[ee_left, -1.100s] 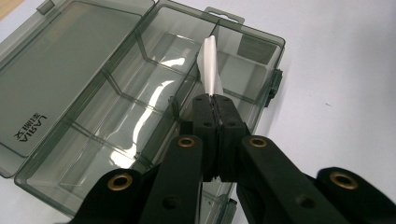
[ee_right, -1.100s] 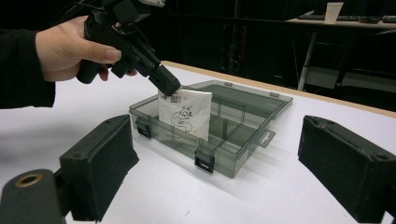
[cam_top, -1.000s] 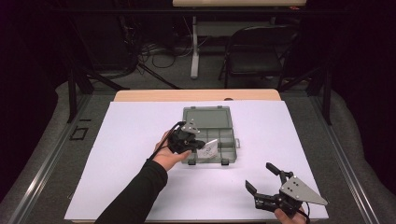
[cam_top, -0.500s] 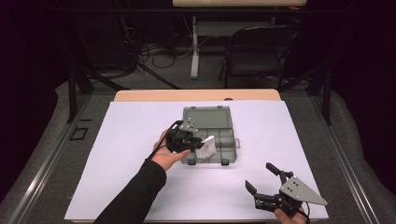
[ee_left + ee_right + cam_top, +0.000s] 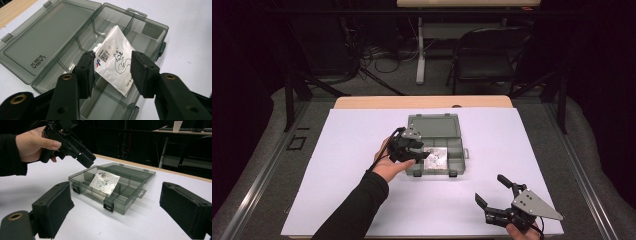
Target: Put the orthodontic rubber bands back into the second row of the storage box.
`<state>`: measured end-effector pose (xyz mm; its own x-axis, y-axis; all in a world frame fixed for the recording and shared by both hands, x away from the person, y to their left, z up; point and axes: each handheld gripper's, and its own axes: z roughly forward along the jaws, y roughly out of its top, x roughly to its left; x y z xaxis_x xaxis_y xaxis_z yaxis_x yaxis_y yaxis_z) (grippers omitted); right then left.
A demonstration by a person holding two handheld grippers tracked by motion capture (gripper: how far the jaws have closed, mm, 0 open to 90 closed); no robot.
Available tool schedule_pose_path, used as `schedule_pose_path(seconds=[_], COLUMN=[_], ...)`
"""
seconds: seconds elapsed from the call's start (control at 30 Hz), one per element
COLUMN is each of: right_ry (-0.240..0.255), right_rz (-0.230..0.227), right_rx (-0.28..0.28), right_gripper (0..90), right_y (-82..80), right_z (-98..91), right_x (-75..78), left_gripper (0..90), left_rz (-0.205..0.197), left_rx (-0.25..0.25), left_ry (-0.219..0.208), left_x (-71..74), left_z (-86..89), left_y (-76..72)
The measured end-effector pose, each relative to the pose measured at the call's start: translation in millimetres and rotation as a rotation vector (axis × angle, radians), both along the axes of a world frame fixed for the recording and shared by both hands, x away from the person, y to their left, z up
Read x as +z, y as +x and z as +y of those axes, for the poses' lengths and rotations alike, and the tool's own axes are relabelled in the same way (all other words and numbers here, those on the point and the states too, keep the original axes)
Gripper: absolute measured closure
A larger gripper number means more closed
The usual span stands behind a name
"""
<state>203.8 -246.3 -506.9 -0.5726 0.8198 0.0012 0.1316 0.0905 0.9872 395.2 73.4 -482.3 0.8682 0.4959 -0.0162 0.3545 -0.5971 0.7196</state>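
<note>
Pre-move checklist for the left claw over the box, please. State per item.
1. Left claw has just been opening, pads off the packet: ok.
2. Packet lying flat in a compartment: not ok, it leans tilted across a divider.
3. Box lid open, lying flat behind: ok.
4. Right claw open, holding nothing, apart from the box: ok.
5. Front latches free of the packet: ok.
6. Packet bottom edge seated: cannot tell.
</note>
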Motion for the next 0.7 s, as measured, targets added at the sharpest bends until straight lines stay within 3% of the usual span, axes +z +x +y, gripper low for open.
schedule_pose_path(seconds=[0.07,0.13,0.33,0.53,0.63,0.67,0.7], right_ry=[0.015,-0.006,-0.001,0.009,0.028,0.003,0.000], right_rz=[-0.017,0.007,0.009,0.004,-0.019,0.009,0.008], right_rx=[-0.008,0.001,-0.004,-0.019,-0.028,-0.019,-0.015], right_gripper=[9.9,10.0,9.9,10.0,10.0,9.9,10.0], right_y=[0.8,-0.8,-2.2,-3.5,-1.3,-2.9,-3.0], right_z=[1.1,-1.1,-2.0,-5.4,-3.3,-4.5,-3.8], right_x=[-0.9,0.2,0.0,0.0,-1.5,-0.4,-0.4], left_gripper=[50.4,48.8,46.8,45.0,39.3,38.0,36.8], left_rz=[-0.016,-0.019,-0.037,-0.017,-0.007,-0.006,-0.005], left_rx=[0.010,0.022,0.060,0.090,0.106,0.114,0.121], left_ry=[-0.002,-0.007,-0.027,-0.065,-0.089,-0.100,-0.105], left_x=[1.9,3.8,10.1,14.5,14.2,13.5,13.3], left_z=[1.1,2.5,8.3,17.9,23.8,26.3,27.7], left_y=[-0.4,-1.1,-3.2,-3.9,-5.2,-5.9,-6.4])
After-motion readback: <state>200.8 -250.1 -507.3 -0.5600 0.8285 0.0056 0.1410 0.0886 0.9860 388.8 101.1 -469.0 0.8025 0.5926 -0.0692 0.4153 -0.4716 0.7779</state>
